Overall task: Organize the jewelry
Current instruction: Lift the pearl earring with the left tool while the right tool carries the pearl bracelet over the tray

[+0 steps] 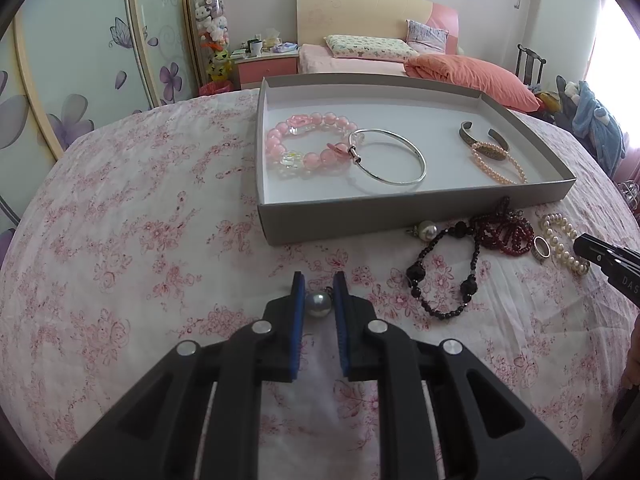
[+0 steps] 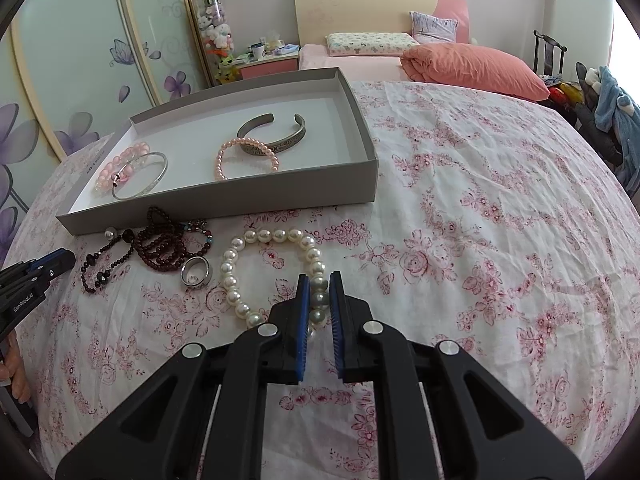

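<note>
A grey tray (image 1: pixel 400 210) (image 2: pixel 224 204) on the flowered cloth holds a pink bead bracelet (image 1: pixel 308 144), a silver bangle (image 1: pixel 388 156), a metal cuff (image 2: pixel 272 132) and a pink pearl bracelet (image 2: pixel 244 158). In front of it lie a black bead bracelet (image 1: pixel 444 276), dark red beads (image 1: pixel 504 232), a silver ring (image 2: pixel 195 273) and a pearl earring (image 1: pixel 426 230). My left gripper (image 1: pixel 319 292) is shut on a grey pearl earring (image 1: pixel 318 304). My right gripper (image 2: pixel 319 292) is shut on the white pearl bracelet (image 2: pixel 240 264).
The work surface is a table under a pink flowered cloth (image 2: pixel 480 240). Behind it are a bed with an orange quilt (image 2: pixel 472 64), a nightstand (image 1: pixel 266 66) and sliding wardrobe doors (image 1: pixel 80 60) at the left. A chair with clothes (image 2: pixel 608 112) stands at the right.
</note>
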`<state>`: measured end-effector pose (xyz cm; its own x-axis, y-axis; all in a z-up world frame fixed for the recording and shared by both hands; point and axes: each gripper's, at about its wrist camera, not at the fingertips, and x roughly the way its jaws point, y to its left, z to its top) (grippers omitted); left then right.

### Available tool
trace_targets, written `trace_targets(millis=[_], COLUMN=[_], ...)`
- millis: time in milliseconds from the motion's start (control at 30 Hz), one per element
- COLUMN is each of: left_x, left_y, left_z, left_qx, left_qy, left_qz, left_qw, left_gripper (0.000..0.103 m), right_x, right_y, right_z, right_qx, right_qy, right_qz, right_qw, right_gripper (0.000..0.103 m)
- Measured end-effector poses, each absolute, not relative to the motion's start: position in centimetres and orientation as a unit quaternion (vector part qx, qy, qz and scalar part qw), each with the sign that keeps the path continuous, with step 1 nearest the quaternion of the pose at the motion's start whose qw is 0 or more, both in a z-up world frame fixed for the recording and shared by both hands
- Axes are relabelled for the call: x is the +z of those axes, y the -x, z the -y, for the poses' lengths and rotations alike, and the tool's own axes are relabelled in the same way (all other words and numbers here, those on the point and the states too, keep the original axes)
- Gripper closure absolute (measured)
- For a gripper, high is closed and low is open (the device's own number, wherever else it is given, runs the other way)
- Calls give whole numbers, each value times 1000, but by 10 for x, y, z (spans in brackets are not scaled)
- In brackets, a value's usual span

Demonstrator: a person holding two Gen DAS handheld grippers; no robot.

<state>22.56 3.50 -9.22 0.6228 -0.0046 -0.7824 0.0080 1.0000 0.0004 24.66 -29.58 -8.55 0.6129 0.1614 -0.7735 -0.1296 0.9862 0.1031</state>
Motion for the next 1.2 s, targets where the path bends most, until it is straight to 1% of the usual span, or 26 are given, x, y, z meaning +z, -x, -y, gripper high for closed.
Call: trace_targets(millis=[567,733,967,1200], left_x=[-93,-89,-56,-30], left_y=[-225,-219,-204,-190], left_z=[-34,-34,-42,-40], left_qx=[-7,-8,-8,-7], left_qy=[0,6,33,34], left_qz=[-433,-423,-375,-335], left_qw=[901,906,926,942], left_gripper=[88,88,88,88], right_x=[-84,-64,-28,-7], right_y=[-247,-237,-223,-213], right_z=[298,302,298,290], right_qx=[87,100,131,155], right_qy=[-28,-45,-64,-72], right_qz=[-427,-387,-327,-294], right_qw=[900,916,934,940], right_gripper=[92,92,92,92])
